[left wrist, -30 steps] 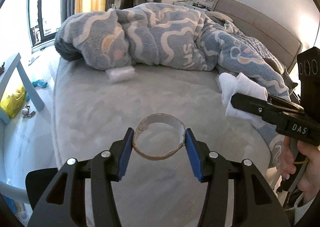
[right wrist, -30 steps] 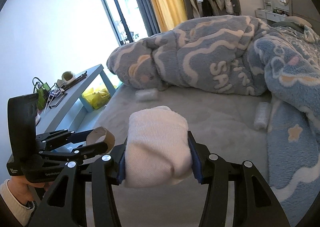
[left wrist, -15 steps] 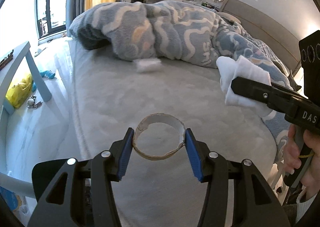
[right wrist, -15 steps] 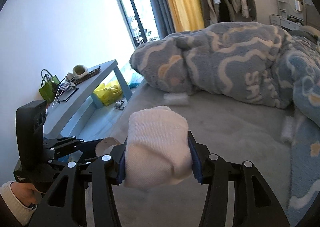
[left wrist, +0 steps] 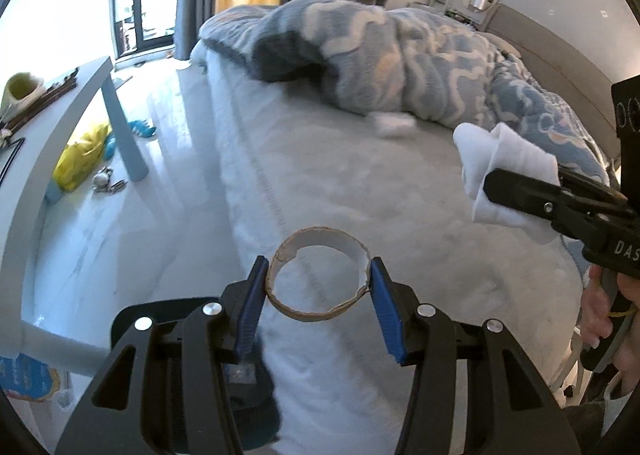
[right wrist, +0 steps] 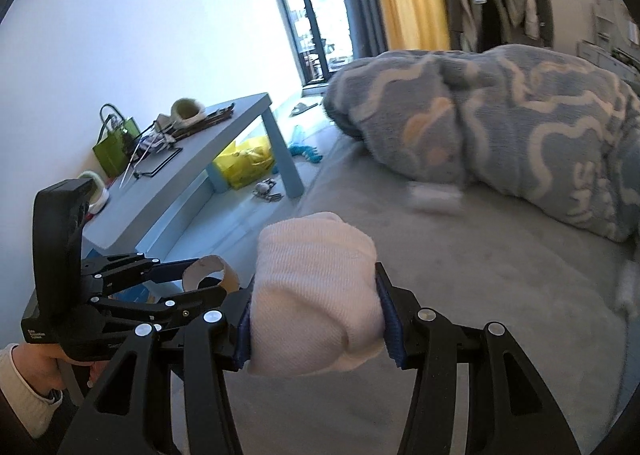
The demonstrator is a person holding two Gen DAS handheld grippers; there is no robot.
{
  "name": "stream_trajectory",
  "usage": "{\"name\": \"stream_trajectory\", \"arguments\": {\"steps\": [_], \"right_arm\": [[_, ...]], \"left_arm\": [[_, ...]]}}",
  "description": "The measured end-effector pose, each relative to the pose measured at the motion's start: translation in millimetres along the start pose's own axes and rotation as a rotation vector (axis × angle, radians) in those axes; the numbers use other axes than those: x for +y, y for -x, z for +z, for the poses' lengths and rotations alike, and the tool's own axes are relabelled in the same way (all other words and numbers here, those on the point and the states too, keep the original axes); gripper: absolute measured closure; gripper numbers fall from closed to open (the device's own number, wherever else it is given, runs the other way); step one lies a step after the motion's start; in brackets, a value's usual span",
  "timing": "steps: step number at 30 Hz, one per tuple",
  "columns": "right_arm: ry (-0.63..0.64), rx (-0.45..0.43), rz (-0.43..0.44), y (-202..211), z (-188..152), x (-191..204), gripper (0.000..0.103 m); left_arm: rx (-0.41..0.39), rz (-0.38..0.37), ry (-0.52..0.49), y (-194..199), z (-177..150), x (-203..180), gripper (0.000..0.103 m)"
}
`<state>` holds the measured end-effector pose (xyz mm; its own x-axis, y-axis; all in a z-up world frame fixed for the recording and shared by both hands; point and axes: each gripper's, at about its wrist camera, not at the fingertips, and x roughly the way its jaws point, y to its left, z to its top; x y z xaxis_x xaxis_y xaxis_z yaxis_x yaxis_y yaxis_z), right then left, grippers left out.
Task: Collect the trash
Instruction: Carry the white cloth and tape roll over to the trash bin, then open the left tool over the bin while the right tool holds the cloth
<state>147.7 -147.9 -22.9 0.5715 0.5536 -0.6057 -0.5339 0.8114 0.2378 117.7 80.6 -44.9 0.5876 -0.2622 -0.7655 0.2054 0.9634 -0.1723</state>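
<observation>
My left gripper (left wrist: 318, 291) is shut on an empty cardboard tube (left wrist: 318, 273), seen end-on between the blue pads above the grey bed (left wrist: 320, 183). My right gripper (right wrist: 316, 315) is shut on a rolled white cloth wad (right wrist: 316, 295). The same wad (left wrist: 504, 171) shows at the right of the left wrist view, and the tube (right wrist: 210, 275) shows at lower left of the right wrist view, both held over the bed's near edge. A small crumpled white wad (left wrist: 390, 123) lies on the bed against the blue blanket (left wrist: 400, 63).
A light-blue side table (right wrist: 224, 131) stands left of the bed, with a green bag (right wrist: 114, 151) and clutter on it. A yellow bag (right wrist: 244, 161) and small items lie on the floor under it. A white roll (right wrist: 628, 287) lies on the bed at far right.
Both grippers have swung left along the bed's edge, still holding their items. The side table and floor now fill more of the view, and the blanket has shifted right.
</observation>
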Motion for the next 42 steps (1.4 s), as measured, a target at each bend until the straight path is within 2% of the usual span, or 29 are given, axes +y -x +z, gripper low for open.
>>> {"name": "stream_trajectory", "arguments": {"steps": [13,28,29,31,37,42], "right_arm": [[0.088,0.067,0.078,-54,10,77,0.051],[0.128,0.121,0.139,-104,16,135,0.051],[0.132,0.127,0.142,-108,16,140,0.051],[0.139,0.140,0.144,-116,14,147,0.051],[0.149,0.193,0.134,-142,8,160,0.051],[0.152,0.253,0.116,-165,-1,168,0.051]], "left_arm": [[0.128,0.066,0.077,2,-26,72,0.050],[0.298,0.097,0.115,-6,-69,133,0.046],[0.296,0.100,0.118,-5,-69,136,0.045],[0.286,0.106,0.126,-1,-71,143,0.030],[0.233,0.109,0.169,18,-69,163,0.028],[0.127,0.095,0.178,43,-59,168,0.028]]}}
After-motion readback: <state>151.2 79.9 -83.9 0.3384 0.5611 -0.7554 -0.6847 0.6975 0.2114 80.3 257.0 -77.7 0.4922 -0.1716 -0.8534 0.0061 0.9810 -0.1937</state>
